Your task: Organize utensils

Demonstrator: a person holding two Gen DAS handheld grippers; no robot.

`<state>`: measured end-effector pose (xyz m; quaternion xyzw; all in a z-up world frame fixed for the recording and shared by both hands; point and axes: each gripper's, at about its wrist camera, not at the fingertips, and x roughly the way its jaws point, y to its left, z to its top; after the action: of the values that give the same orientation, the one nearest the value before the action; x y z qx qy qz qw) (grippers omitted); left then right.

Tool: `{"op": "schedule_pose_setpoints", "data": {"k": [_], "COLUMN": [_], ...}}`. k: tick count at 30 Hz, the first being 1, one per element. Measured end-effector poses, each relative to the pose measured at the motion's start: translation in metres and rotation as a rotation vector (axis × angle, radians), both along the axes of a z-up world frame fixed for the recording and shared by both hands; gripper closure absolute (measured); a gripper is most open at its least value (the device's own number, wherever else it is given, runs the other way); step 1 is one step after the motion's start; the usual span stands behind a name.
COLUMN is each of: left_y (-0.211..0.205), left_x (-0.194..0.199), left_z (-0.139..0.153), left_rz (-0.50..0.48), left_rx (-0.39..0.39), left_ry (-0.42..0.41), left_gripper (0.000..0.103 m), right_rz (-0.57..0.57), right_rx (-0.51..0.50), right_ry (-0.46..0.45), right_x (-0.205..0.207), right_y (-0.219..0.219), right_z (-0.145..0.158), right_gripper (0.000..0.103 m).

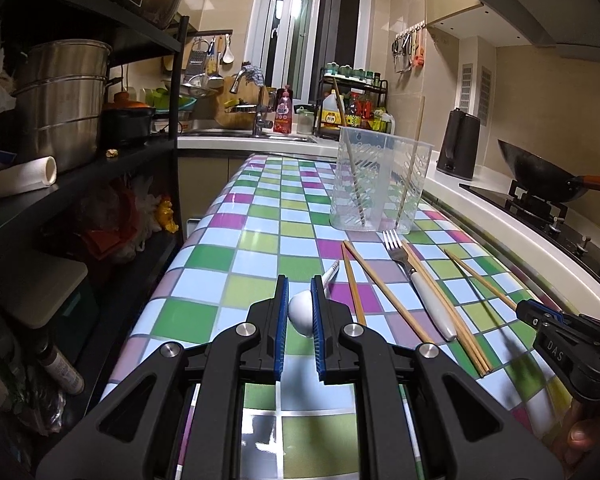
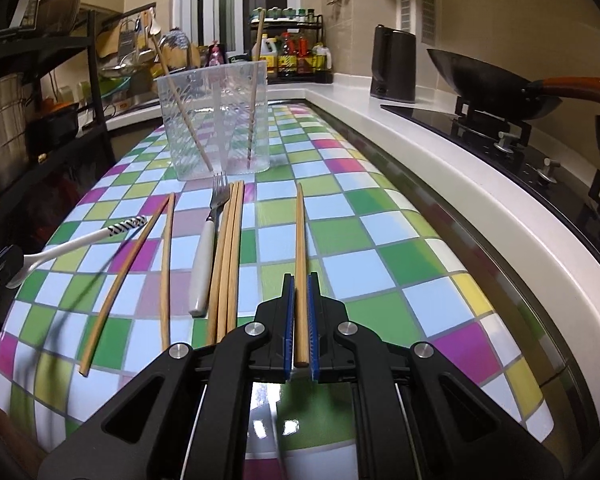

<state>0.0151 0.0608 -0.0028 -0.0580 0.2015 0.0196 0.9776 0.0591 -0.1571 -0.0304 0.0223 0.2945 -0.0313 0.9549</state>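
On the checked, many-coloured tablecloth (image 2: 380,240) of the kitchen table we have both claws loaded and are at the carrying step of sorting the cutlery: our left gripper (image 1: 300,312) is closed on the bowl of a white ceramic spoon with a striped handle tip (image 1: 302,314), its handle pointing forward and away from us, and our right gripper (image 2: 300,320) is clamped on the near end of a single light wooden chopstick (image 2: 300,264), which runs straight out ahead along the fingers. Both pieces look lifted clear of the cloth, though we cannot be sure of the chopstick's far tip. The clear ribbed plastic utensil holder (image 2: 216,120) stands further along the table, with two chopsticks already leaning inside it. Between us and it lie a white-handled steel fork (image 2: 208,256), a tight bundle of chopsticks just beside it, and two loose ones crossing at the left. We judge the next move calls for raising each piece above the holder's rim, tipping it towards upright, and releasing only once its lower end is inside; the long chopstick could catch the rim if brought in too flat
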Motion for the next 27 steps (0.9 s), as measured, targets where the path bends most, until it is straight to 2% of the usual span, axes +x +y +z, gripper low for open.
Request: {"op": "schedule_pose_setpoints", "data": {"k": [9,15,27], "left_y": [0.007,0.012,0.014], "left_x": [-0.003,-0.001,0.014], "left_z": [0.009,0.018,0.057], "left_rz": [-0.028,-0.037,-0.074], "left_rx": [-0.014,-0.017,0.013], "left_ry": [-0.025,-0.044,-0.110], "left_gripper": [0.092,0.092,0.092], "right_rz": [-0.013,-0.026,0.007], "right_rx": [-0.017,-0.029,-0.064], "right_ry": [-0.029,-0.090,-0.202], "right_x": [-0.018,-0.030,-0.035], "right_y": [0.008,0.001,-0.012], "right_z": [0.015,0.034,0.079], "right_gripper": [0.096,0.096,0.096]}}
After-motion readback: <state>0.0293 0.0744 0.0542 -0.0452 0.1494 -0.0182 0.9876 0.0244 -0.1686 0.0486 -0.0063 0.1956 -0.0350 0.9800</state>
